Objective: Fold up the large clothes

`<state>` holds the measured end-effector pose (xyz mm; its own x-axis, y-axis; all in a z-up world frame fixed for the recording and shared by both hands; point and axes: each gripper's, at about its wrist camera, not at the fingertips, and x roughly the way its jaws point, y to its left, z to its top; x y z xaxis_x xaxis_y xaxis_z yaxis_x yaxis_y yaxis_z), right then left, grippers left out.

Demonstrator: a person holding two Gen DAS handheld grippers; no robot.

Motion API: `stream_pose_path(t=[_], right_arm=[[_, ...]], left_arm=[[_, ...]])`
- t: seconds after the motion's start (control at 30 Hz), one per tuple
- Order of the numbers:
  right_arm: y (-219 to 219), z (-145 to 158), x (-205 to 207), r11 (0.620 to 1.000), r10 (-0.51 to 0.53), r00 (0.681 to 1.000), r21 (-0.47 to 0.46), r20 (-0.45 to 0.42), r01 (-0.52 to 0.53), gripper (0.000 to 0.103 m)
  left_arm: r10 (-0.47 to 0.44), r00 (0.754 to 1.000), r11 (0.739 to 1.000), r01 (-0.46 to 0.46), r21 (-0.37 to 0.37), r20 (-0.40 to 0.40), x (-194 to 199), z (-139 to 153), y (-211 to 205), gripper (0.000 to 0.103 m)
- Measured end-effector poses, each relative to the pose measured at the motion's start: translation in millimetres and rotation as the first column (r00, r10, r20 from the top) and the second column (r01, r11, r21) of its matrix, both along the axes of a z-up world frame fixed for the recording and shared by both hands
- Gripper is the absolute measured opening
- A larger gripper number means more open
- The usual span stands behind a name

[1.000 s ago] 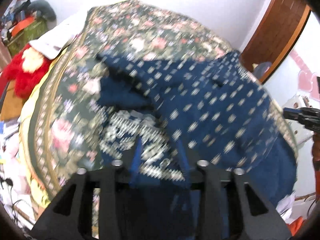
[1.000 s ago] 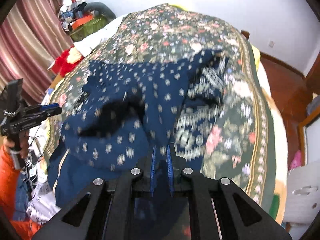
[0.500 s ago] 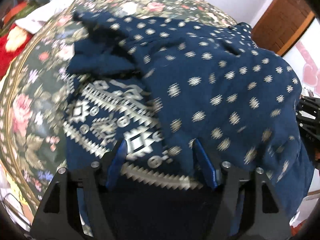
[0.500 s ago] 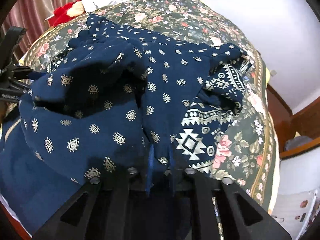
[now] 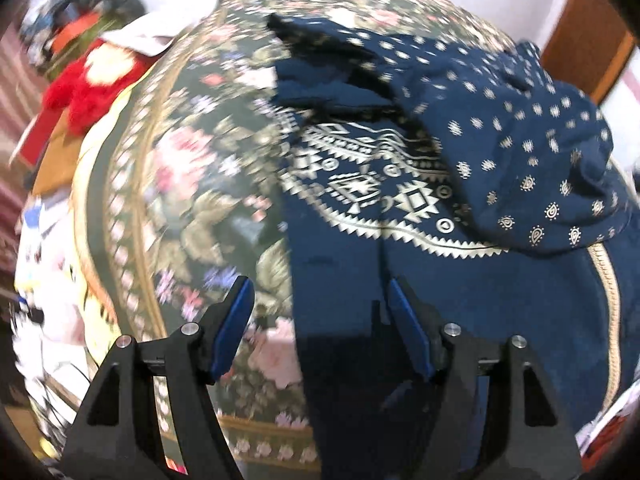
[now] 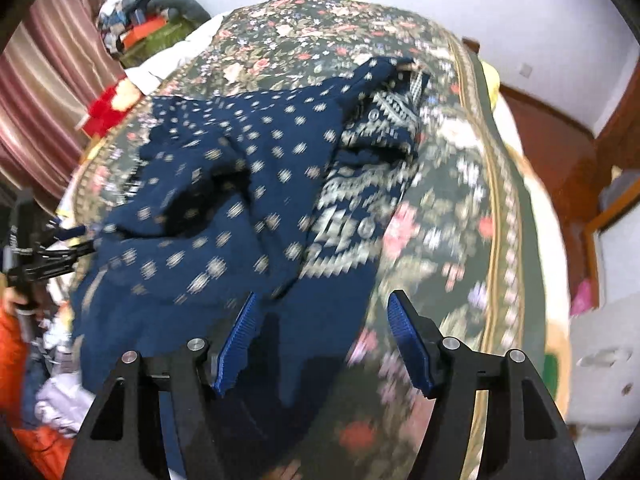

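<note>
Bedroom, floral bedspread (image 5: 188,184), with a navy printed garment (image 5: 400,184) half-folded on top of it.

Spread over the bed, the garment runs lengthwise from the near edge toward the far end, its dotted upper layer bunched over the patterned border band. Left tongs (image 5: 320,320) stand apart with nothing gripped: the garment's left edge falls between the blue pads, plain navy cloth just ahead and to the right. Right tongs (image 6: 322,328) are opening, nothing pressed between them; the garment's right edge runs under their gap, dotted cloth lying ahead and to the left. Each pair sits over its own near corner, so neither hand looks clearly closer; I judge the coming fold would go along that near-to-far axis.
</note>
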<state>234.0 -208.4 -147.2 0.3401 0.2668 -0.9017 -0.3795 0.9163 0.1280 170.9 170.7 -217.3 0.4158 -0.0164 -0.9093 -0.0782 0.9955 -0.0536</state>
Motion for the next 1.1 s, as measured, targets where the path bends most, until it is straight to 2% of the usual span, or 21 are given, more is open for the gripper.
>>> stream_pose_path(t=[0.13, 0.3, 0.43, 0.5, 0.63, 0.77, 0.87, 0.97, 1.03, 1.07, 1.1], right_arm=[[-5.7, -0.5, -27.9, 0.995, -0.022, 0.998, 0.095, -0.052, 0.027, 0.065], [-6.1, -2.5, -56.0, 0.991, -0.025, 0.998, 0.131, -0.064, 0.034, 0.065], [-6.5, -6.0, -72.3, 0.99, -0.029, 0.997, 0.134, -0.069, 0.038, 0.065], [-5.2, -5.5, -80.2, 0.992, -0.024, 0.998, 0.125, -0.054, 0.031, 0.065], [-4.3, -5.8, -90.5, 0.986, -0.025, 0.998, 0.165, -0.066, 0.035, 0.065], [5.0, -9.6, -102.9, 0.982, 0.01, 0.997, 0.191, -0.072, 0.004, 0.064], [16.8, -13.8, -111.6, 0.988, 0.015, 1.0, 0.154, -0.019, -0.012, 0.063], [24.2, -12.6, -113.1, 0.992, 0.018, 0.999, 0.125, 0.034, -0.022, 0.044], [21.4, -9.5, -108.9, 0.986, 0.011, 0.999, 0.163, 0.033, -0.016, 0.025], [20.2, -8.6, -106.3, 0.983, 0.006, 1.0, 0.183, 0.028, -0.011, 0.022], [19.9, -7.7, -103.7, 0.981, 0.004, 1.0, 0.196, 0.025, -0.008, 0.017]], left_arm=[[0.061, 0.998, 0.992, -0.063, -0.109, -0.024, -11.6, -3.8, 12.1, 0.069], [0.081, 0.993, 0.969, -0.099, -0.226, -0.086, -27.4, -18.6, 7.5, 0.069], [0.059, 0.991, 0.962, -0.089, -0.258, -0.124, -37.1, -27.9, -3.8, 0.069], [0.078, 0.99, 0.957, -0.108, -0.27, -0.119, -41.7, -32.7, -4.9, 0.07], [0.136, 0.982, 0.922, -0.175, -0.345, -0.133, -53.1, -38.5, 3.7, 0.07], [0.127, 0.985, 0.909, -0.163, -0.384, -0.117, -72.9, -32.9, 6.3, 0.069], [0.107, 0.989, 0.901, -0.138, -0.412, -0.097, -82.5, -26.8, 5.7, 0.066], [0.097, 0.991, 0.897, -0.128, -0.424, -0.094, -83.9, -22.8, 6.1, 0.056], [0.076, 0.994, 0.899, -0.103, -0.425, -0.08, -85.2, -16.9, 0.7, 0.041], [0.063, 0.996, 0.904, -0.087, -0.419, -0.07, -82.1, -13.1, -3.8, 0.037], [0.049, 0.997, 0.908, -0.069, -0.413, -0.058, -80.8, -9.4, -7.6, 0.026]])
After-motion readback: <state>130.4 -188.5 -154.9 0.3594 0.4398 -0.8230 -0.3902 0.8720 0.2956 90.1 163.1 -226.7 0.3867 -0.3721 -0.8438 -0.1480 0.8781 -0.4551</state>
